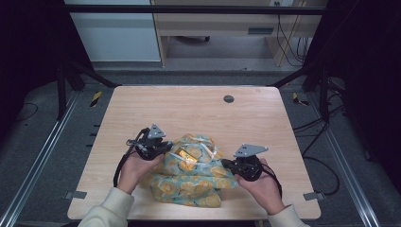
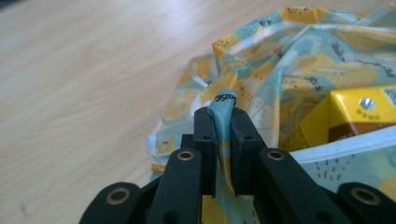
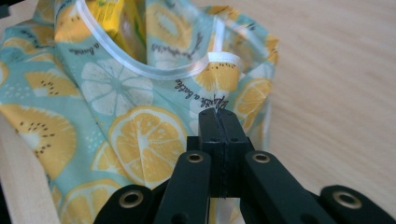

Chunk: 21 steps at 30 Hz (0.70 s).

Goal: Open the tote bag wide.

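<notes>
A teal cloth bag [image 1: 191, 177] printed with yellow lemon slices lies near the table's front edge. A yellow carton [image 1: 184, 153] shows inside its open mouth. My left gripper [image 1: 163, 147] is at the bag's left side, shut on a fold of the bag's fabric [image 2: 223, 100]. The carton [image 2: 359, 116] sits just right of that pinch. My right gripper [image 1: 227, 164] holds the bag's right side, jaws pressed together on the fabric [image 3: 218, 112] below the white-trimmed rim [image 3: 140, 67]. The carton's top [image 3: 114, 18] peeks out of the bag.
The wooden table [image 1: 189, 109] has a dark round grommet [image 1: 229, 99] at the back. Black frame posts and cables stand around the table. A person's hands hold both grippers from the front edge.
</notes>
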Each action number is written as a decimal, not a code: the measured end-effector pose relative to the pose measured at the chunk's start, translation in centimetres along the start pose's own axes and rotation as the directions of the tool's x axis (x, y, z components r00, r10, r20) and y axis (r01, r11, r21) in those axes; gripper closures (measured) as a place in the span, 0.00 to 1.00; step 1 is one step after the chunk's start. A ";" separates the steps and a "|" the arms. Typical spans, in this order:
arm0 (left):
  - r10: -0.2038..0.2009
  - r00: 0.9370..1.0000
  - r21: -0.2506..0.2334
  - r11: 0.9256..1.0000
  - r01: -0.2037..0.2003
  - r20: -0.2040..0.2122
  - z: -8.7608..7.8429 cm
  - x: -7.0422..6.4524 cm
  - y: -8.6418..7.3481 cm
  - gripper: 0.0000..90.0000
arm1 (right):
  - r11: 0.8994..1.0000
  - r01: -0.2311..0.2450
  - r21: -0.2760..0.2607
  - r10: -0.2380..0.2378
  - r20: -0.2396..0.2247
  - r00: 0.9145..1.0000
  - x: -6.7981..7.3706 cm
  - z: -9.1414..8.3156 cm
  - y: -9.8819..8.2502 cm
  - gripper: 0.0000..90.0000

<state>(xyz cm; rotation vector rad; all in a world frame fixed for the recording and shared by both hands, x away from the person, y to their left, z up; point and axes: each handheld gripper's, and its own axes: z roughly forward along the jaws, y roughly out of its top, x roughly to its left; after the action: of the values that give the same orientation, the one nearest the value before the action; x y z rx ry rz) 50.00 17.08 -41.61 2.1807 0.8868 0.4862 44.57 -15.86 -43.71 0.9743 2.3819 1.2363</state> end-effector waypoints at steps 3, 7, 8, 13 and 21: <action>0.010 0.999 -0.060 0.998 -0.013 -0.046 -1.0 -0.1 0.2 0.94 | 0.999 0.019 -0.047 -0.017 0.048 0.999 -0.2 -0.9 0.4 1.00; 0.002 0.997 -0.152 0.988 -0.013 -0.074 -2.3 0.0 0.5 0.95 | 0.993 0.031 -0.109 -0.023 0.075 0.997 -0.3 -2.1 0.9 1.00; -0.004 0.997 -0.176 0.984 -0.009 -0.072 -2.6 -0.1 0.5 0.96 | 0.991 0.038 -0.128 -0.028 0.076 0.997 -0.2 -2.4 1.0 1.00; -0.004 0.998 -0.232 0.973 -0.012 -0.069 -4.5 -0.2 0.2 0.98 | 0.981 0.053 -0.187 -0.042 0.062 0.997 0.4 -3.8 1.5 1.00; -0.008 0.998 -0.328 0.945 -0.012 -0.059 -8.1 -1.4 -2.3 0.99 | 0.968 0.108 -0.227 -0.108 0.009 0.994 2.9 -5.1 1.0 1.00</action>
<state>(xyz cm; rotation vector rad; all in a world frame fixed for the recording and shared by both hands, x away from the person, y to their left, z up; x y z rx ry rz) 43.37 21.11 -38.00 1.8706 0.7729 0.6541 40.21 -16.62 -39.75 0.7622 2.2027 1.4303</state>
